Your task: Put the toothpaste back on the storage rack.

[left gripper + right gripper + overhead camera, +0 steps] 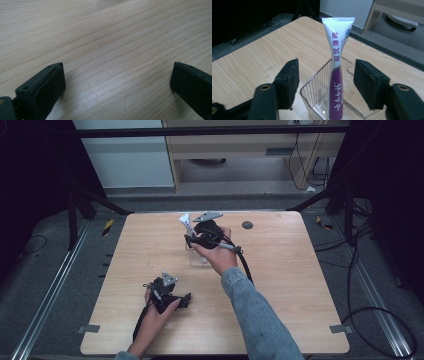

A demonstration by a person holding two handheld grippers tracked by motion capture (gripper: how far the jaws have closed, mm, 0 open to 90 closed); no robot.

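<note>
Tube (336, 75) stands nearly upright in the clear ribbed cup (317, 95), cap end down at the cup floor, flat crimped end up and leaning a little toward the far edge of the table (262, 57); its long axis runs close to vertical, tipped slightly off plumb.

My right claw (325, 85) sits level with the tube's lower half, pads to either side of it, neither pad touching; jaws about half spread, nothing gripped; the tube rests on the cup alone. Tube lies dead ahead between my right jaws, slightly nearer the right-hand pad as my camera sees it.

From the high view the cup (199, 255) is in the middle of the table toward the far edge, tube top (186, 222) poking up beside my right claw (192, 240); my right hand is at the thing, my left is well apart.

Left claw (187, 301) rests near the near edge, left of centre; jaws spread wide, bare wood (105, 50) between them, holding nothing.

Judgement: the placing looks done; the coming move is a straight pull back along my own axis, away from the tube; any sideways drift risks a pad clipping the tube or the cup rim and tipping both; the right arm owns this, the left has no part.
</note>
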